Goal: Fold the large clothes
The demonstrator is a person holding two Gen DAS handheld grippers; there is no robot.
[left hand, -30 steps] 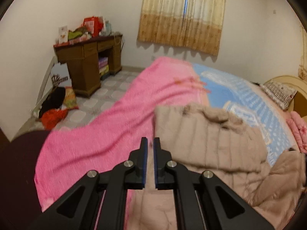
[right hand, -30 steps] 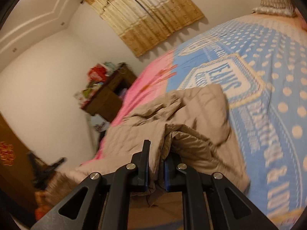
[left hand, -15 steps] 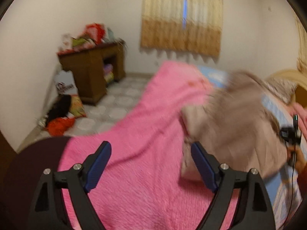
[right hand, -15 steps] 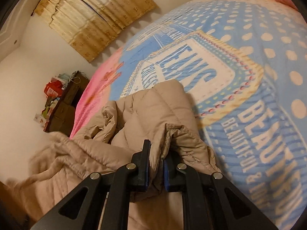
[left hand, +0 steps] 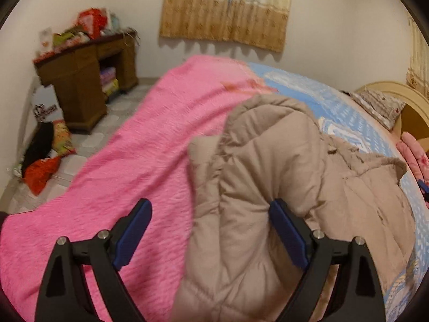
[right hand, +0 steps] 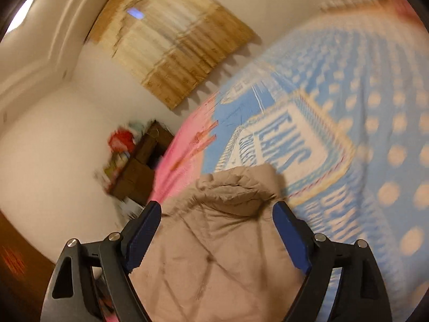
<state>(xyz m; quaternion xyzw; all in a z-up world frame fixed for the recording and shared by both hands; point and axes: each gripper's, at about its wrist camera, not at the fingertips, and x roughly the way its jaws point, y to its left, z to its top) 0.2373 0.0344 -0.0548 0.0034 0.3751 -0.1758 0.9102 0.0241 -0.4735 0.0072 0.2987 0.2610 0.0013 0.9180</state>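
A beige quilted puffer coat (left hand: 268,187) lies bunched on the bed, across the seam between the pink blanket (left hand: 139,161) and the blue patterned cover (left hand: 348,112). My left gripper (left hand: 210,214) is open, its fingers spread just above the coat's near fold. The coat also shows in the right wrist view (right hand: 214,241). My right gripper (right hand: 217,214) is open over it and holds nothing. The right wrist view is blurred.
A brown wooden desk (left hand: 80,72) with clutter on top stands at the left wall. Clothes and bags (left hand: 45,155) lie on the tiled floor beside it. A curtain (left hand: 225,8) hangs on the far wall. A pillow (left hand: 380,107) and headboard sit at right.
Both grippers were shut a second ago, the right one on the coat. The left opened first, then the right let the coat go. The coat was swung over and now lies doubled up.
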